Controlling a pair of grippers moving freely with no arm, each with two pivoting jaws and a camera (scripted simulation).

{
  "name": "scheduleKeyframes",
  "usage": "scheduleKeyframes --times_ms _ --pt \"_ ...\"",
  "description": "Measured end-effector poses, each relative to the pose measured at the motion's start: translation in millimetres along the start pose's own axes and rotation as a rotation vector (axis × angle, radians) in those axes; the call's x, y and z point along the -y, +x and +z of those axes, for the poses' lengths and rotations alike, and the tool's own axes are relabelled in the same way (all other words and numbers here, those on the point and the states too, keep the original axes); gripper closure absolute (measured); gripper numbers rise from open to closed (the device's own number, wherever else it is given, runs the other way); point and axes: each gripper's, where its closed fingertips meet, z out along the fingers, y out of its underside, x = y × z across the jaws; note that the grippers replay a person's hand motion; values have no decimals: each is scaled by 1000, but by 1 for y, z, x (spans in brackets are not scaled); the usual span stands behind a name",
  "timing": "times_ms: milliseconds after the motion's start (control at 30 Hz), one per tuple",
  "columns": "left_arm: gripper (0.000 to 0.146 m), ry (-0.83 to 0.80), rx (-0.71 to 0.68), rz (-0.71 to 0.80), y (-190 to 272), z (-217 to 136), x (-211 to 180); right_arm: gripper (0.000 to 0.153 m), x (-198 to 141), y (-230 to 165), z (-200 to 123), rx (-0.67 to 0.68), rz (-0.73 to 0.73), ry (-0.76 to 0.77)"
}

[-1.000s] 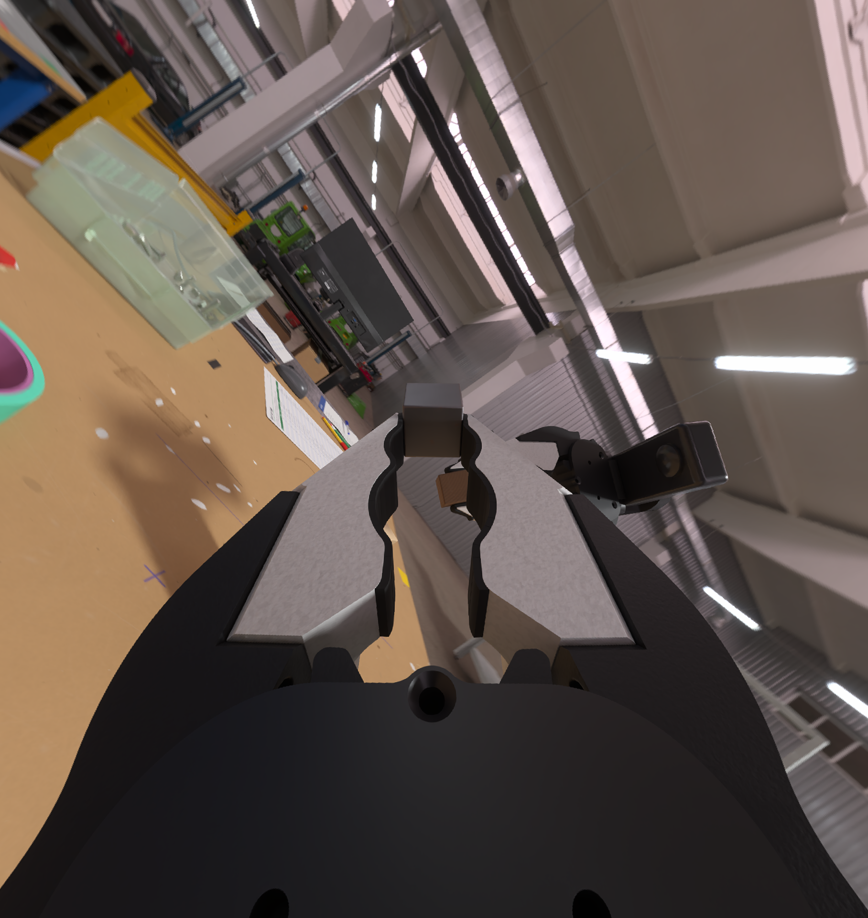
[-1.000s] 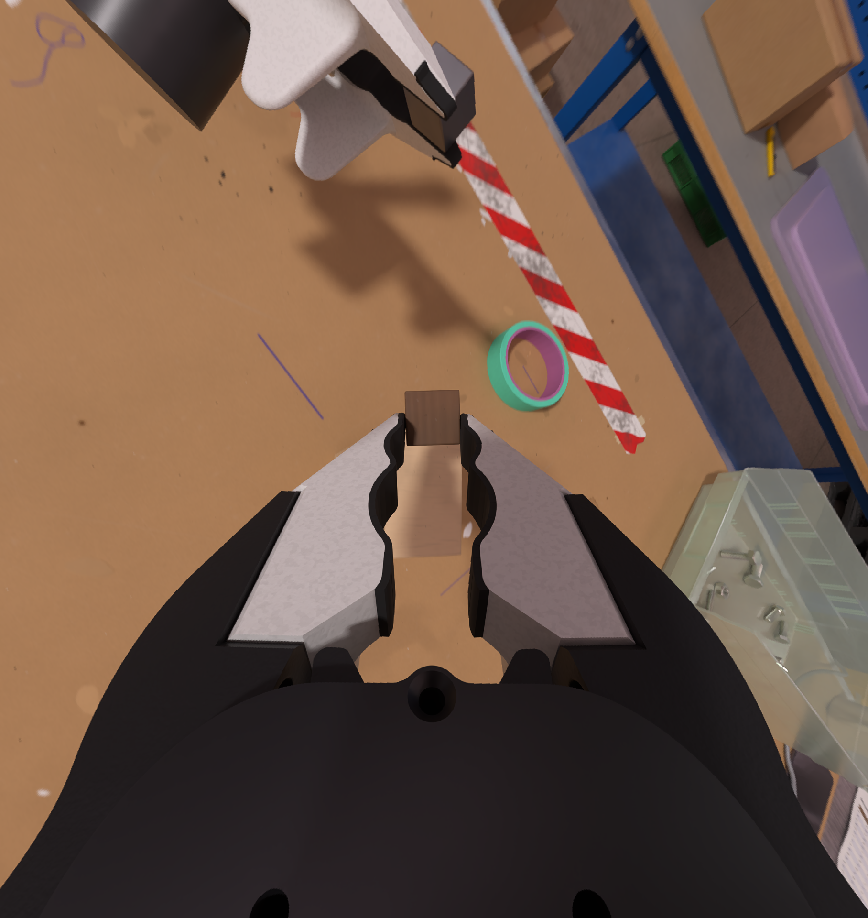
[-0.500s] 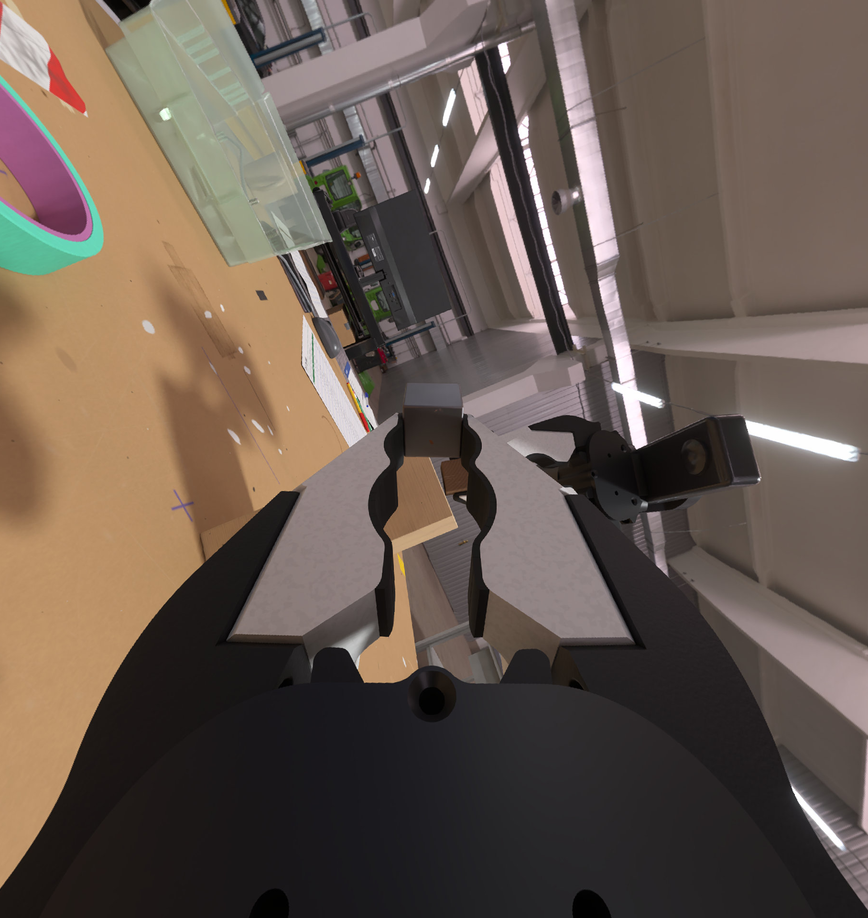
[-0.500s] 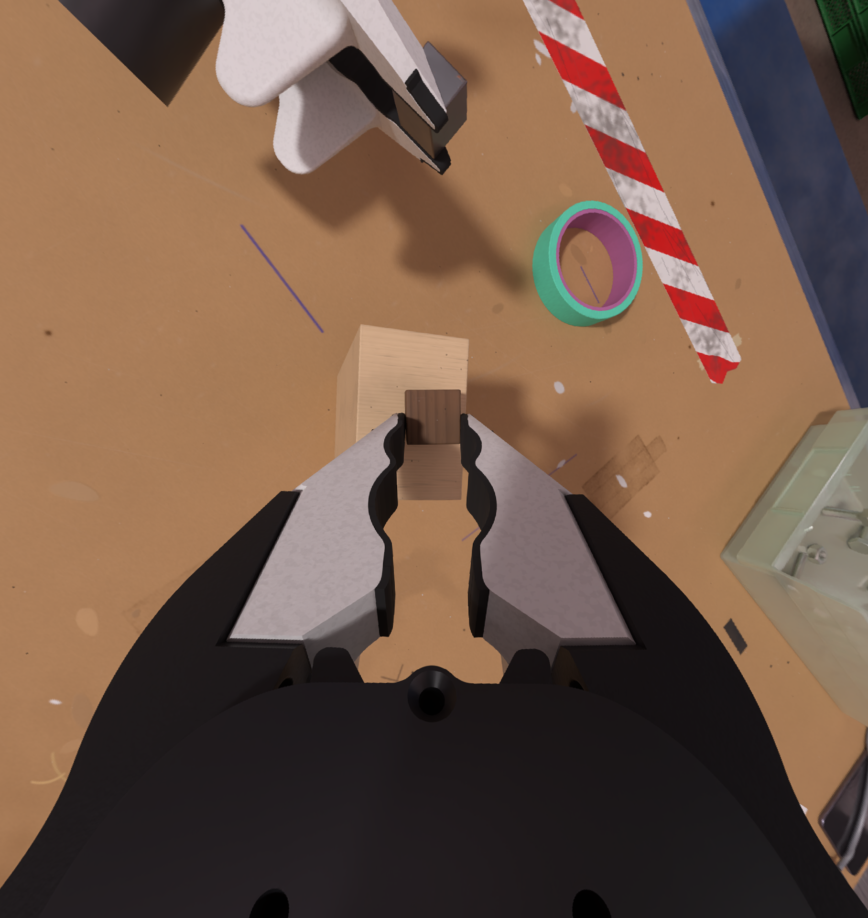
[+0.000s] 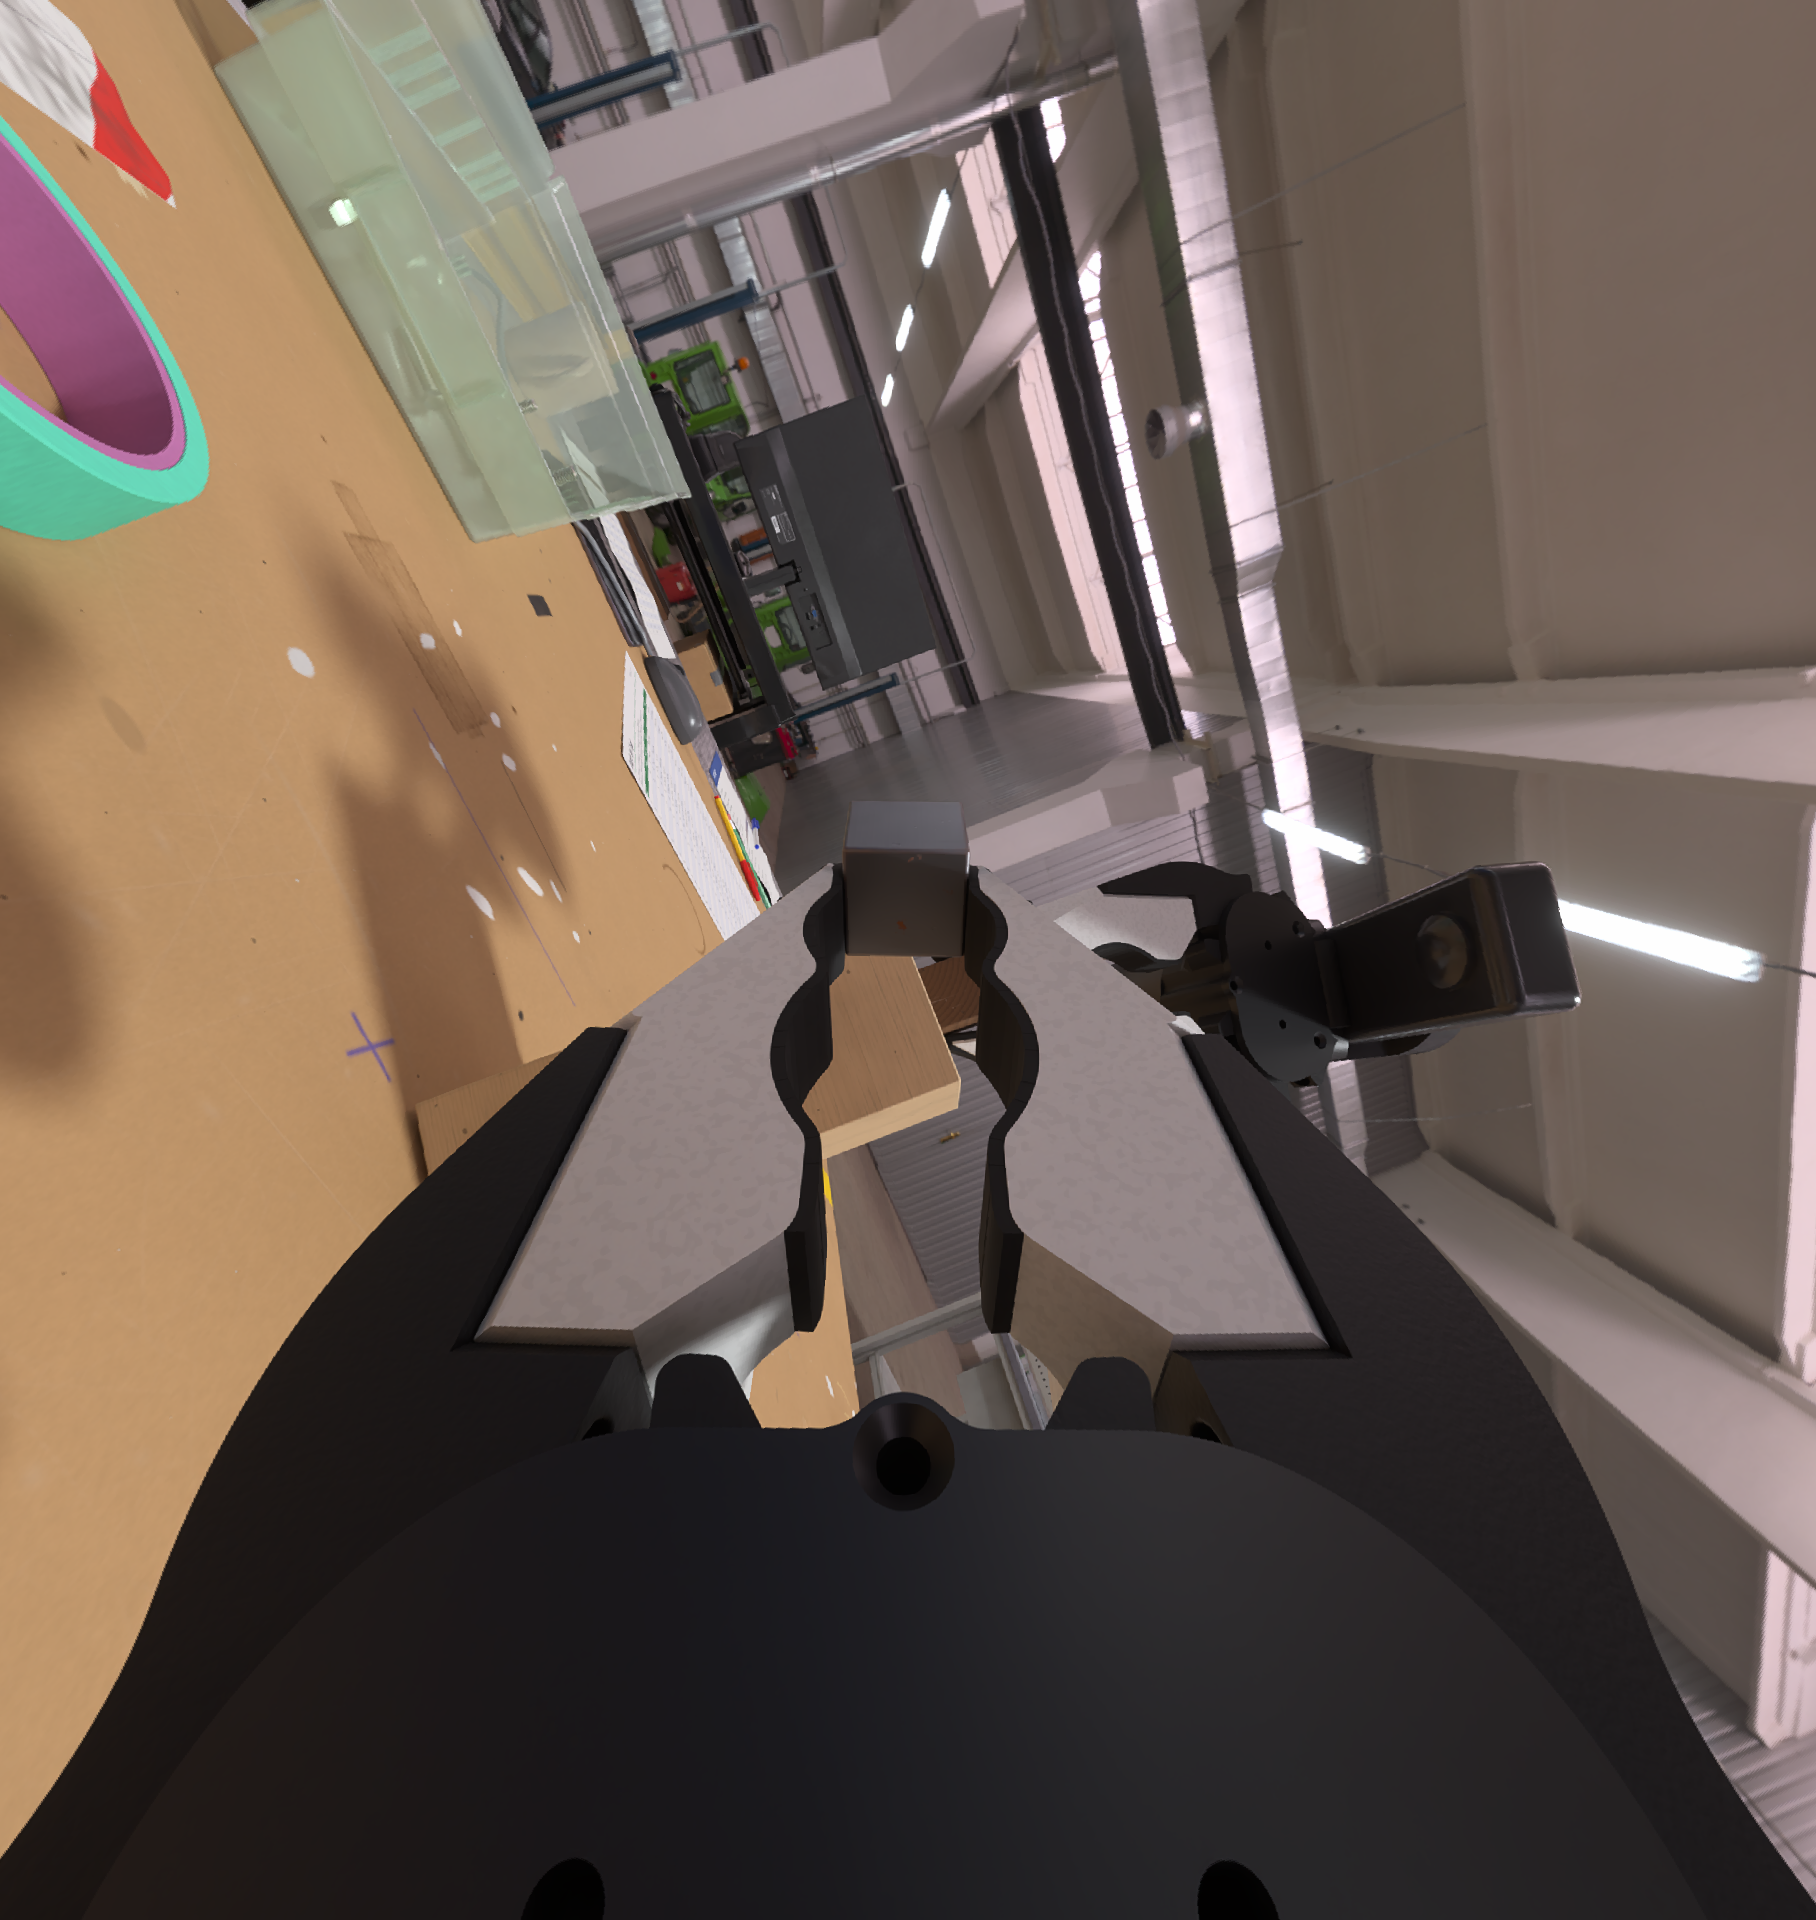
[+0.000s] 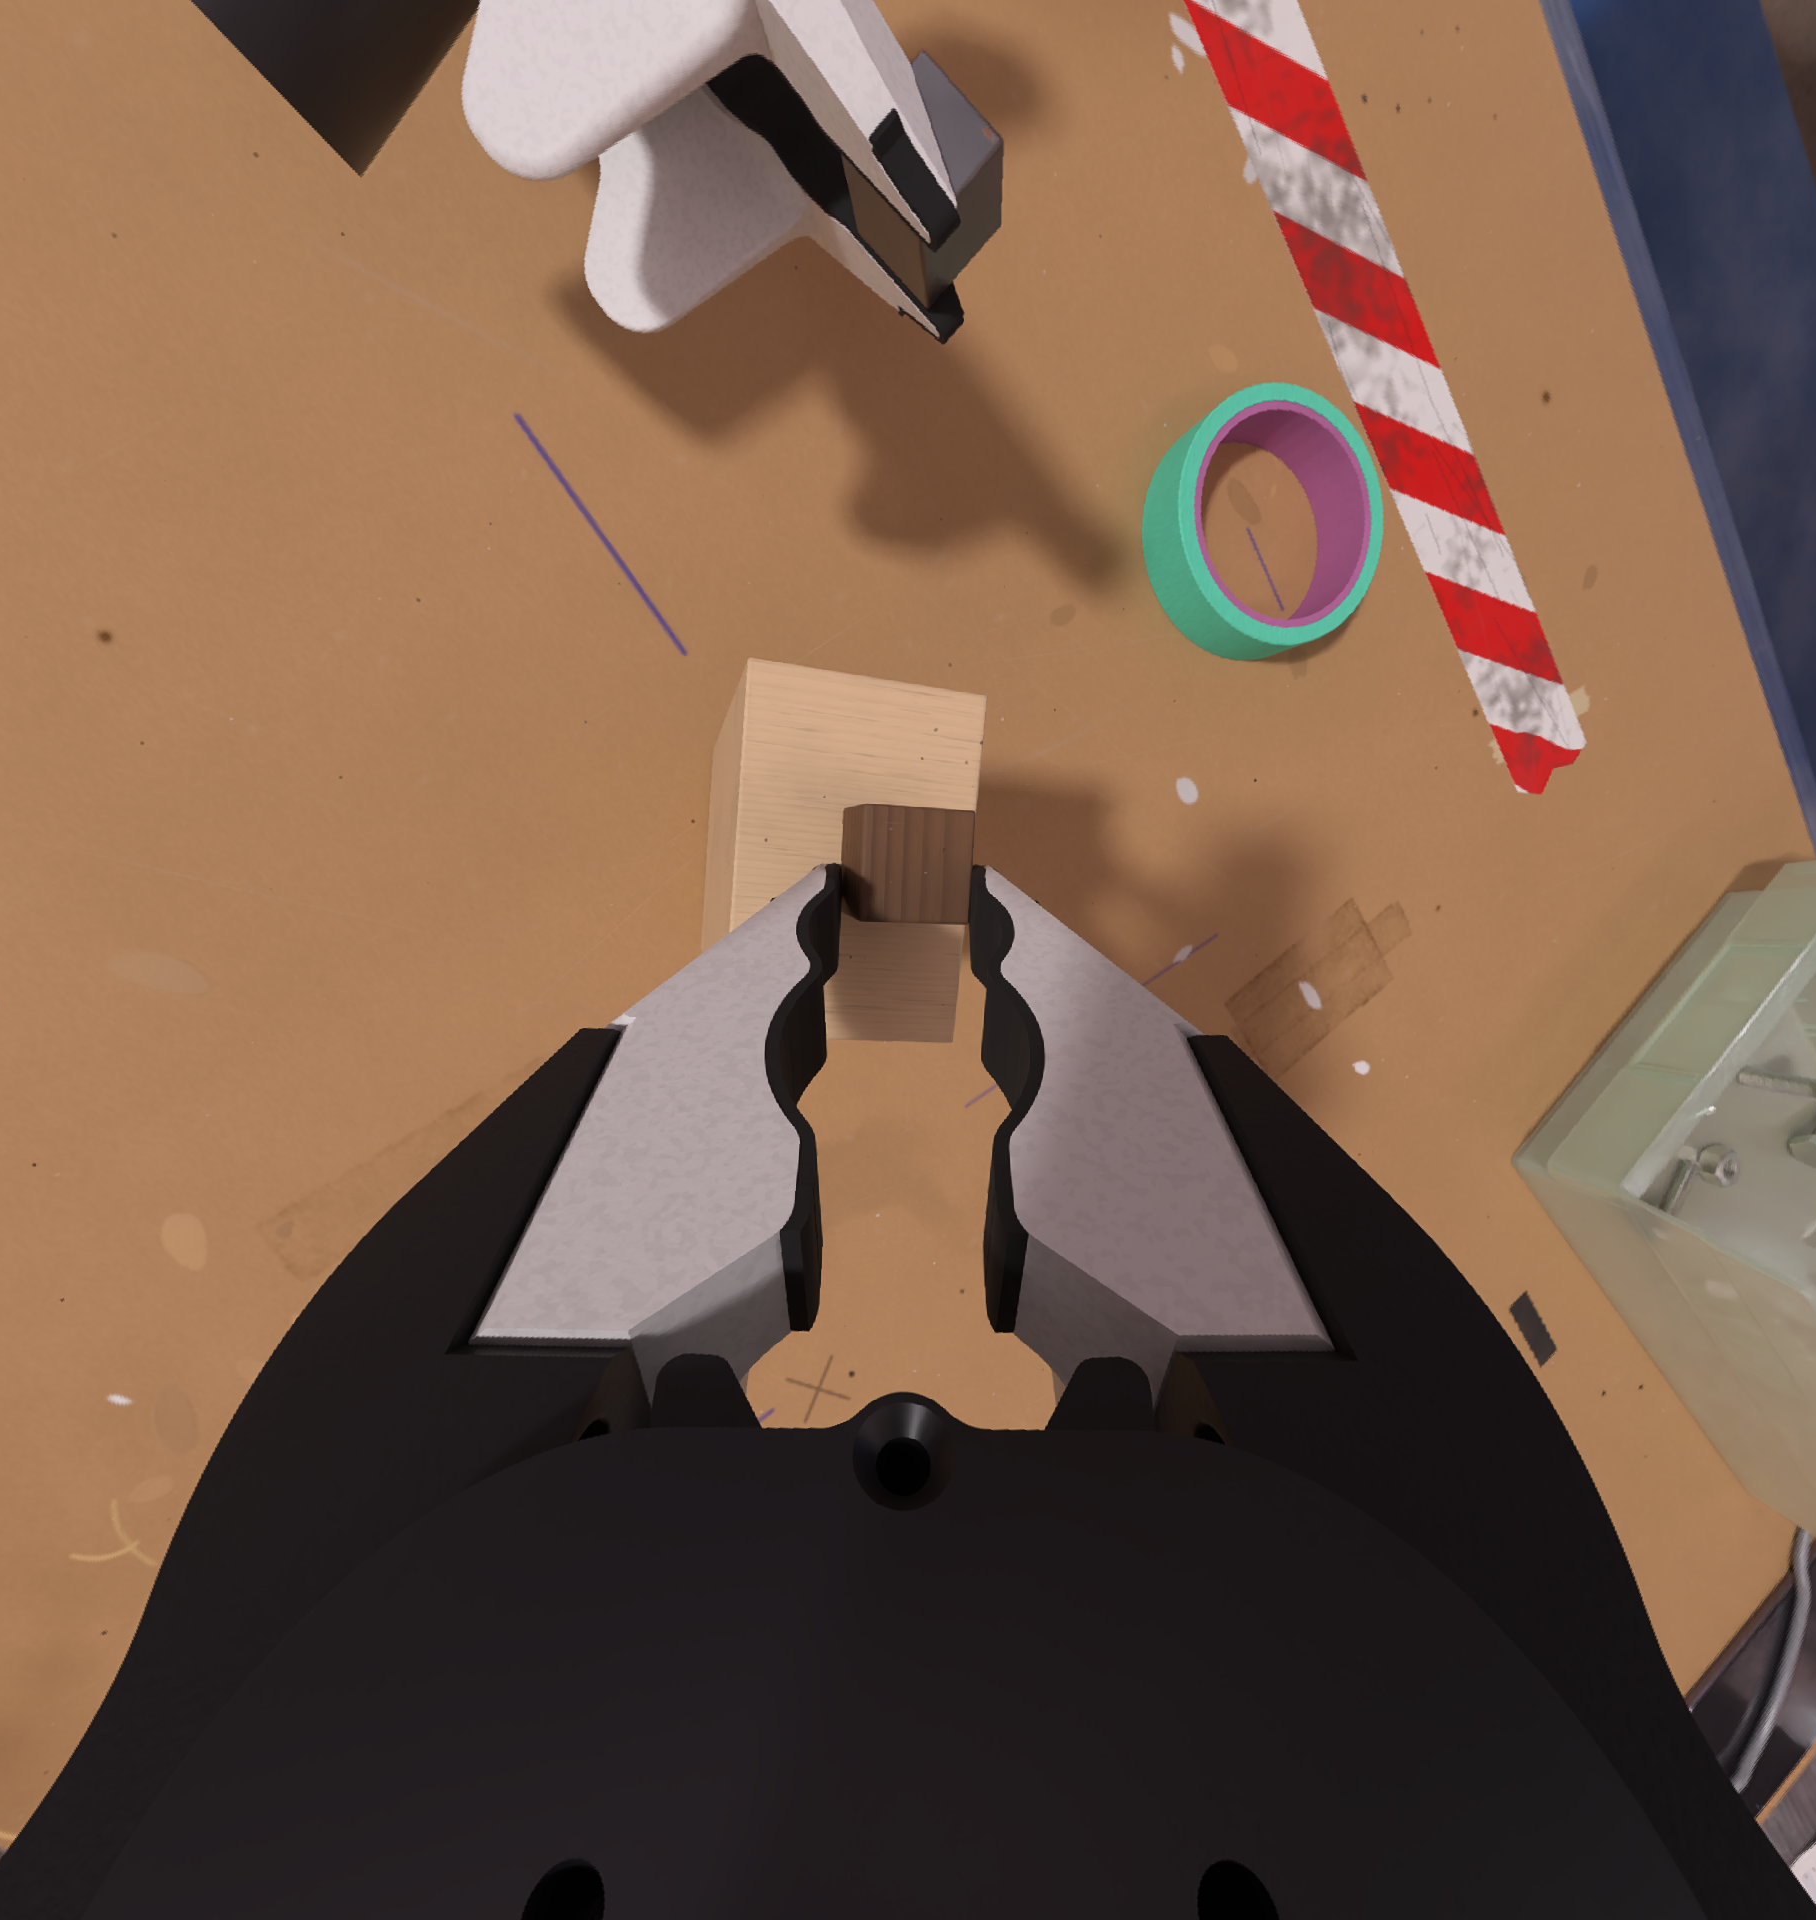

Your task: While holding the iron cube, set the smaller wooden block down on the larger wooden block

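I am gripping the iron cube between the fingertips of my left gripper, jaws closed on it at the centre of the left wrist view. My right gripper is clamping the smaller wooden block, dark brown, just above centre of the right wrist view, over the near right part of the larger wooden block; I cannot tell whether they are touching. The pale larger block is sitting on the brown workbench. A green tape roll is lying at upper right beside a red-and-white striped strip, and a clear parts box is sitting at the right edge.
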Motion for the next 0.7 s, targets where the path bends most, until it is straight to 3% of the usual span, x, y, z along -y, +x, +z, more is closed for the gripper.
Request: scheduleKeyframes --times_ms 700 --pt "124 8 -13 -3 2 0 2 129 4 -7 0 84 85 -55"
